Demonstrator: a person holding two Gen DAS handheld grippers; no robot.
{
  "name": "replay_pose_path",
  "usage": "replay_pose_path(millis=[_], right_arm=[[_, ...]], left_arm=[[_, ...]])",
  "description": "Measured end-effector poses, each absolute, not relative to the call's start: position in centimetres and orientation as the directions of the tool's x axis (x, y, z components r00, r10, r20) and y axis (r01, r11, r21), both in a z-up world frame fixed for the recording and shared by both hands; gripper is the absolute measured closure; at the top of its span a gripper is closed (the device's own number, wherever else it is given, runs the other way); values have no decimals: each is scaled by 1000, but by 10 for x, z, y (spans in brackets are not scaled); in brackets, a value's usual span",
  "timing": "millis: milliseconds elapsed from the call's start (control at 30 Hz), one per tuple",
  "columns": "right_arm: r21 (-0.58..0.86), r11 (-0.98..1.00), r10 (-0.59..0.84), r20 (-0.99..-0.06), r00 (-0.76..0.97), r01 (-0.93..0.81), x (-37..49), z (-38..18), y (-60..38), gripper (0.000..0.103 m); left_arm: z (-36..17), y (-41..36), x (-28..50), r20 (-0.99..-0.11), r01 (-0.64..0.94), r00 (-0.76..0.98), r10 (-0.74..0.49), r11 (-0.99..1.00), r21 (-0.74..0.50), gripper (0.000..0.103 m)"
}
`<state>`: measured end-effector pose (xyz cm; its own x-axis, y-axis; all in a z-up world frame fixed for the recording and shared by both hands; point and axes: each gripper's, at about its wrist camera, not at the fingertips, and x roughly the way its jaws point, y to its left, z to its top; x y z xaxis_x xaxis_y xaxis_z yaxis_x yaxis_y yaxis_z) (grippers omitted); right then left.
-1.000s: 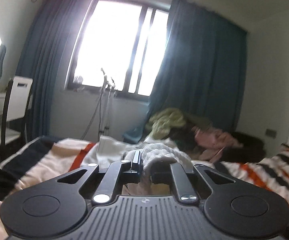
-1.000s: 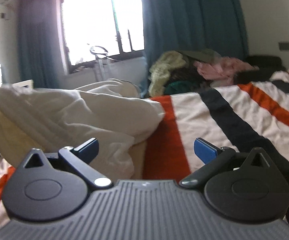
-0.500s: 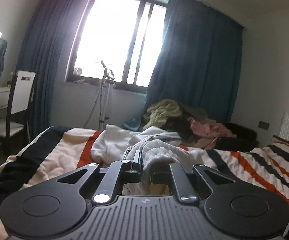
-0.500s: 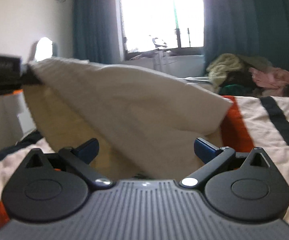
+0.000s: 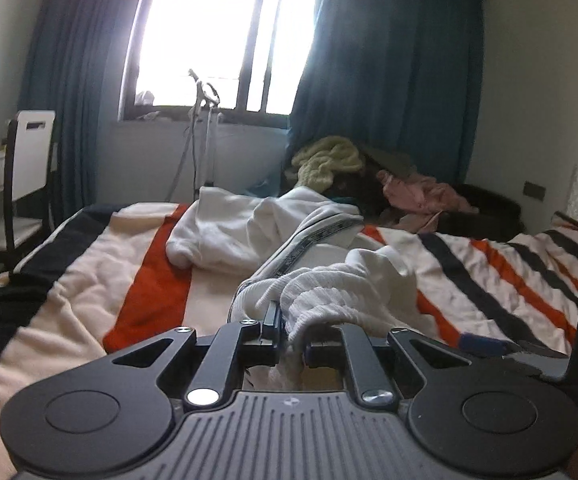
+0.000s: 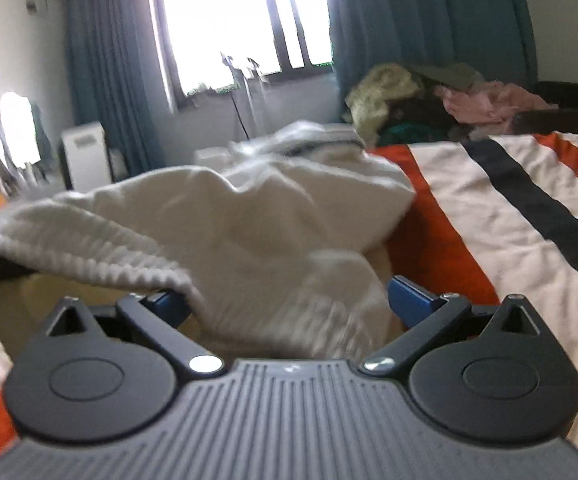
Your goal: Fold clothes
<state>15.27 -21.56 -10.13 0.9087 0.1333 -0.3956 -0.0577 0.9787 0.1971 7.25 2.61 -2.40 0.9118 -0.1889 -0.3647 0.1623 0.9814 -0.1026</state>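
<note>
A white sweatshirt [image 5: 249, 232] with a ribbed hem lies across the striped bed. My left gripper [image 5: 291, 330] is shut on its ribbed hem [image 5: 329, 288], which bunches up over the fingers. In the right wrist view the same white sweatshirt [image 6: 257, 216] fills the middle, and its ribbed hem [image 6: 89, 248] stretches off to the left. My right gripper [image 6: 289, 304] stands open, its blue fingertips [image 6: 409, 300] on either side of a fold of the cloth. The picture there is blurred by motion.
The bed cover [image 5: 137, 264] has orange, black and cream stripes. A heap of other clothes [image 5: 341, 160] lies at the far side by the blue curtain [image 5: 389, 80]. A chair [image 5: 29, 168] and a desk stand at the left. A stand [image 5: 205, 128] is under the window.
My left gripper has come down toward the bed with the hem still held. My right gripper, still open, has closed in so that the cloth now lies between its fingers.
</note>
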Motion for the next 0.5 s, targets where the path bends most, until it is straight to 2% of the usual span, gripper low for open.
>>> replay_pose_path(millis=[100,233,333,500], right_arm=[[170,984,122,-441,889,-51,154,-101,-216,0],[153,987,109,-394,913,-52,136,-85,-221,0],[192,981,78,-365,928,-7,123,-75,-236,0],[258,964,23,-318,948,64,103,-58,-260,0]], left_arm=[[-22,30,72,-340,169,917,-208,975,-142,93],[-12,32,58,-267,204,932,-244,964,-168,92],[-4,32,47,-202,259,935,-290,951,-168,92],[-4,10,33,-201,316,924,-325,946,-77,91]])
